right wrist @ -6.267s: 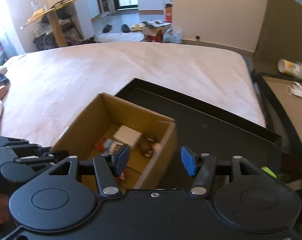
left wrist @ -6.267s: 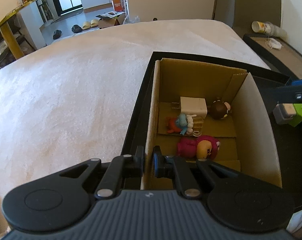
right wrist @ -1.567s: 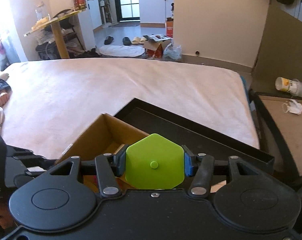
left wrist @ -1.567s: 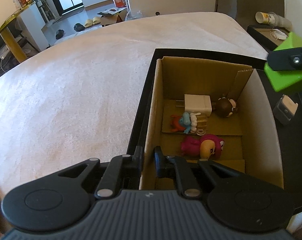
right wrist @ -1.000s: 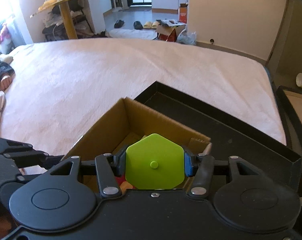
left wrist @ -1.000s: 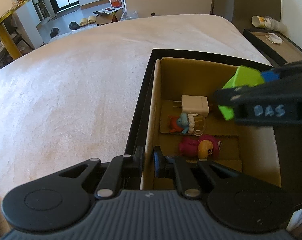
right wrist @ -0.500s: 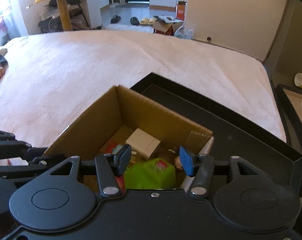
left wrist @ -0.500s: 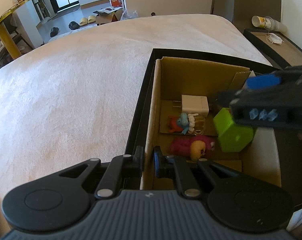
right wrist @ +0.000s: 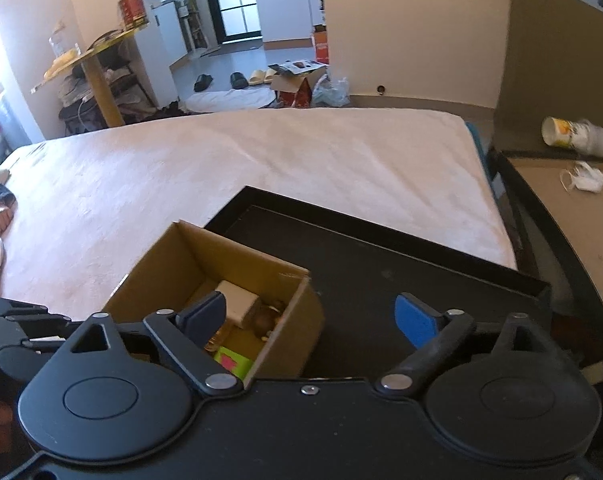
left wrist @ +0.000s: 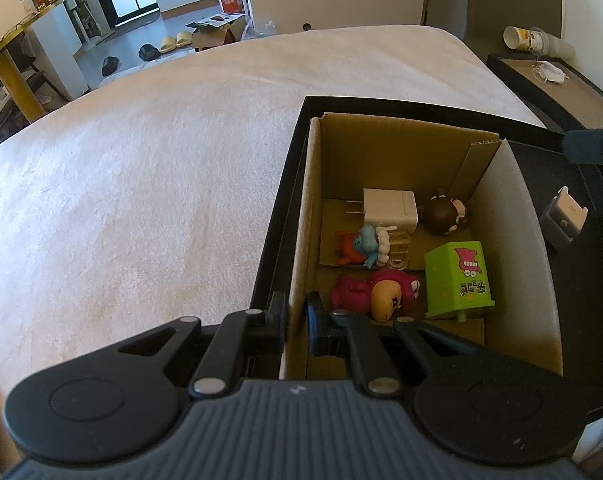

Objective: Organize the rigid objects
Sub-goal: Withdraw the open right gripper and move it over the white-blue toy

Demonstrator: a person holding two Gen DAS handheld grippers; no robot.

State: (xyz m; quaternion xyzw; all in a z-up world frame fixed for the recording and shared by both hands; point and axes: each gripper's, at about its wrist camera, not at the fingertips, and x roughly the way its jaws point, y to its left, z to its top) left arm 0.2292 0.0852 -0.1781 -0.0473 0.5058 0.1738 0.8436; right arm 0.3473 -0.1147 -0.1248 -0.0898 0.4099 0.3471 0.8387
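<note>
Since the frame half a second earlier, the green hexagonal box (left wrist: 457, 278) has left the right gripper and come to rest on the floor of the cardboard box (left wrist: 513, 240), and the right gripper has drawn back out of the box toward the right.

In the left wrist view, the left gripper (left wrist: 297, 322) has its fingers (left wrist: 277, 316) pressed together on the near left wall of the cardboard box, one finger outside and one inside. The green hexagonal box lies on its side in the near right part of the carton, close to the right wall. Its long axis runs roughly from far to near, its printed side faces up, and the end with the small nub points toward the camera. Just left of it lies a pink figure (left wrist: 375, 292); farther back are a blue and red figure (left wrist: 361, 246), a white charger (left wrist: 389, 208) with prongs pointing left, and a brown round figure (left wrist: 445, 214). The cardboard box stands in a black tray (left wrist: 281, 200) on a pale bed (left wrist: 141, 180). A small grey and white item (left wrist: 563, 216) lies in the tray right of the carton.

In the right wrist view, the right gripper (right wrist: 311, 316) is opening, its fingers (right wrist: 415, 322) spread wide with nothing between them, above the tray beside the carton's right wall. A corner of the green box (right wrist: 233, 362) shows inside the carton.
</note>
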